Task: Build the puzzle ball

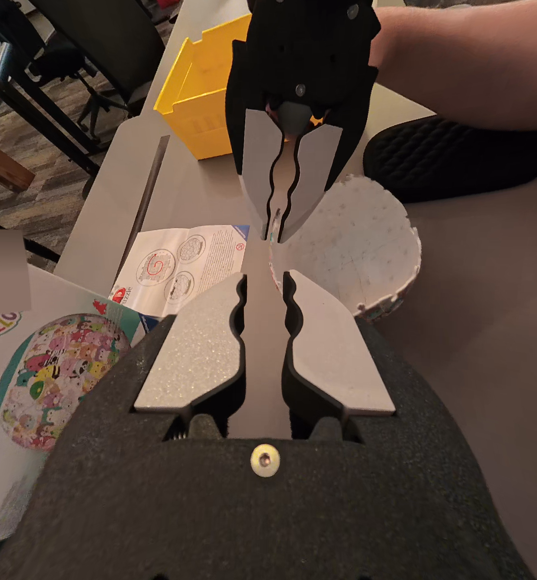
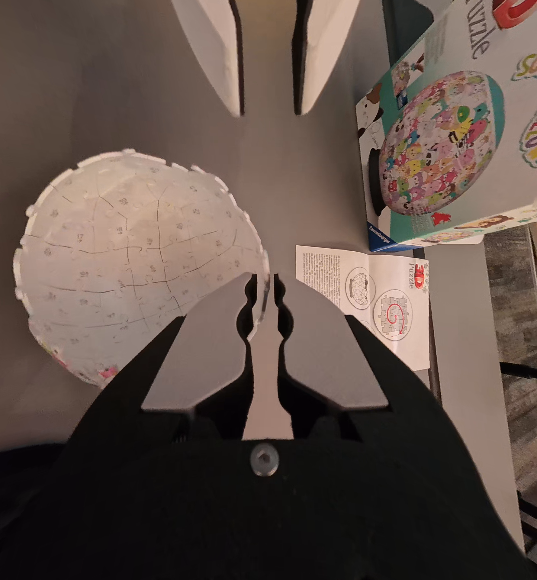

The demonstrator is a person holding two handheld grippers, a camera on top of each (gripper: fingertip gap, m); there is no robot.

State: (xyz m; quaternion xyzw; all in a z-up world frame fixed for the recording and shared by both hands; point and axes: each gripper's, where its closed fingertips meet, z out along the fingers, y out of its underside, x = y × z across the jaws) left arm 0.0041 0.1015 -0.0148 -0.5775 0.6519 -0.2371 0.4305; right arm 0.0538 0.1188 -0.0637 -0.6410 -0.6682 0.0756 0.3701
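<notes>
Office: grey desks (image 1: 198, 194), rolling chairs (image 1: 82, 62)

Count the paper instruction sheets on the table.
1. The folded instruction sheet lies flat on the grey table, between the puzzle box and the half-built puzzle ball. More could lie under the box.

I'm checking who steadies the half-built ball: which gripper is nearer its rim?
Right. The right gripper has its tips astride the rim of the ball, seemingly pinching it. The left gripper is open, just short of the rim, not touching.
</notes>
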